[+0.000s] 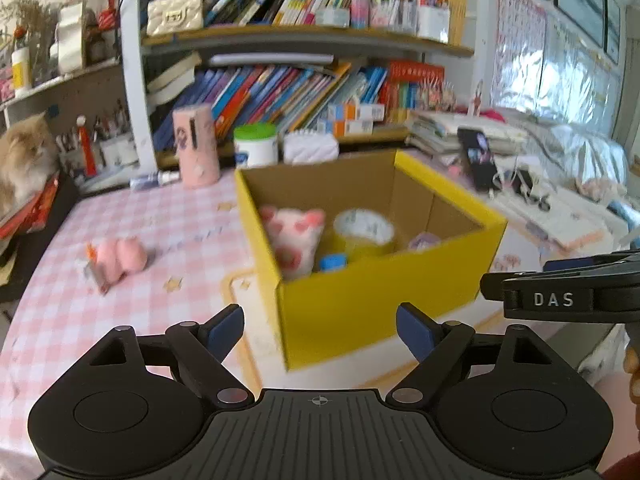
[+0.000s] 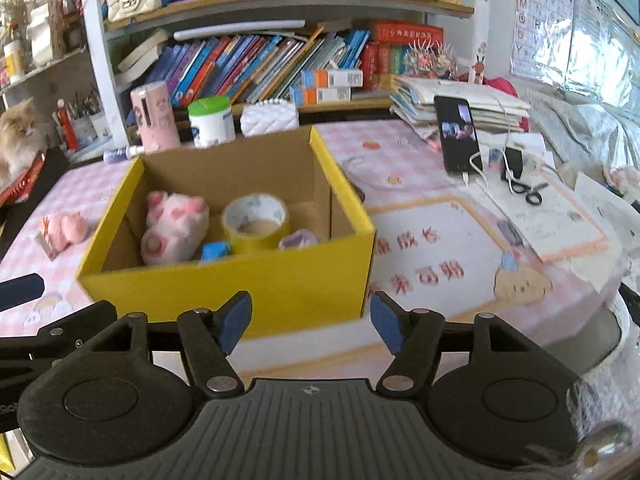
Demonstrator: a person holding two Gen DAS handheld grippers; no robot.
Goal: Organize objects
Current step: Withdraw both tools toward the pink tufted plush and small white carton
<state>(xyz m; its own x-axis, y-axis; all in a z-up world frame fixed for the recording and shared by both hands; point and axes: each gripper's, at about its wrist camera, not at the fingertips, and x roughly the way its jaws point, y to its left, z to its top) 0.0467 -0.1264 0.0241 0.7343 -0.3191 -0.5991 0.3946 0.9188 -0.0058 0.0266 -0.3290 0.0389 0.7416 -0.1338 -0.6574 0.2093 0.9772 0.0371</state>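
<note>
Four items already in the box (image 2: 224, 288): plush (image 2: 172, 224), tape (image 2: 256, 222), two small bits. One pink toy (image 1: 118, 260) left on table, left of box. Both grippers (image 1: 320, 330) (image 2: 310, 320) wide open, empty.

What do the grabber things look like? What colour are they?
Both are black plastic. The left gripper and right gripper each have two round discs, ribbed middle plates with a tiny crosshair mark, silver pins, and blue fingertip pads. White letters "DAS" mark the right one's side.
</note>
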